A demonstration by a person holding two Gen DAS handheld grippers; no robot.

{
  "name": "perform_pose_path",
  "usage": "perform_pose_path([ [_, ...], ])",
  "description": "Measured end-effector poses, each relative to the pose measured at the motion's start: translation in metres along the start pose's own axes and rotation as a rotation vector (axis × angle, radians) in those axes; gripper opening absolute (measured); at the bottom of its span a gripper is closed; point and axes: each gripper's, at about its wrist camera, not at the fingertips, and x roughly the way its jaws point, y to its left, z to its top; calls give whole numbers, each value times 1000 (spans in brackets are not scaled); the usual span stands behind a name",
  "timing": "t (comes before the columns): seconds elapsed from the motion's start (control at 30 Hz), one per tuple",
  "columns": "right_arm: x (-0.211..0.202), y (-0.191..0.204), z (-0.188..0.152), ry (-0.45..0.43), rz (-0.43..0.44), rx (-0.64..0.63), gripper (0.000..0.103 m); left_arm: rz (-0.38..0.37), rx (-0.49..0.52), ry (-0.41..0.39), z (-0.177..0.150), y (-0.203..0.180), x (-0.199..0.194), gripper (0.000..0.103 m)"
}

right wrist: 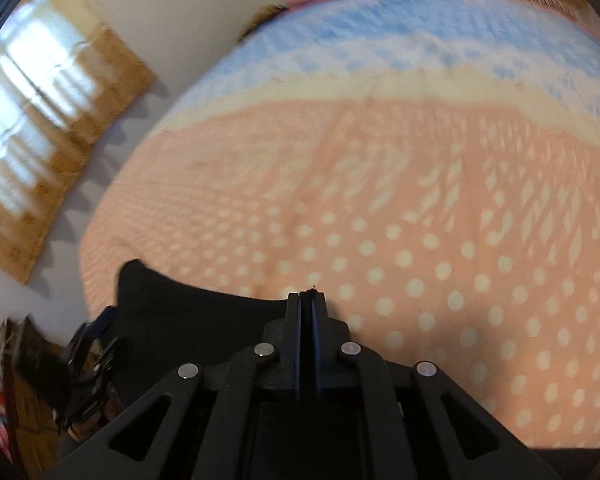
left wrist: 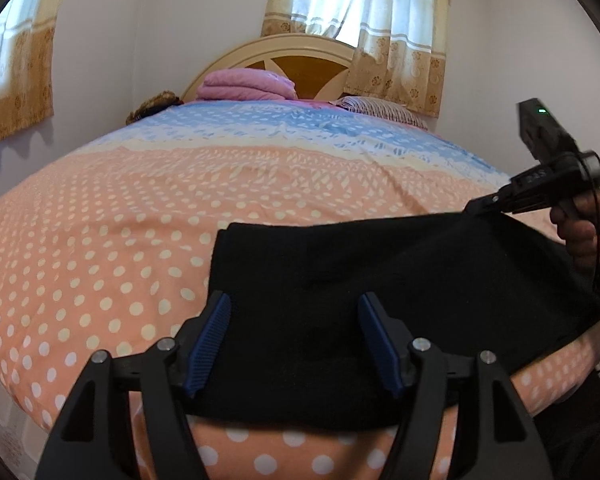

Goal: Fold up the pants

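On polka-dot bedspread (left wrist: 100, 264): right gripper (left wrist: 485, 203) clenched on black pants (left wrist: 340, 280) far corner; left gripper (left wrist: 296, 344) released, straddling near edge. Clamp near edge first, then lift both corners level.

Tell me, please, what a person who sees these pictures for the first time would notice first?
The eye lands first on the black pants, a dark folded slab on the near edge of the bed's peach polka-dot bedspread. The left gripper hangs over them with jaws open, while the right gripper is shut on their far right corner. Behind, a folded pink blanket lies by the headboard.
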Motion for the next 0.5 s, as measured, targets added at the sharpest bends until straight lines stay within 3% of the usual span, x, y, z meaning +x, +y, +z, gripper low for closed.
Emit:
perform_pose_path([
  [0.07, 9, 3, -6, -14, -28, -27, 4, 22, 23, -3, -1, -5, 0, 69],
  [0.17, -2, 7, -12, -19, 3, -45, 7, 35, 28, 5, 1, -5, -5, 69],
  [0.23, -16, 7, -16, -35, -2, -32, 30, 44, 10, -5, 4, -4, -11, 69],
  [0.3, -42, 8, -28, -104, -39, -59, 40, 57, -7, -31, 5, -2, -19, 76],
  [0.37, -66, 15, -48, -147, -32, -111, 40, 69, -10, -41, 5, -3, -22, 88],
  [0.5, -81, 34, -94, -103, 6, -221, 40, 89, -1, -10, 2, -6, -15, 88],
])
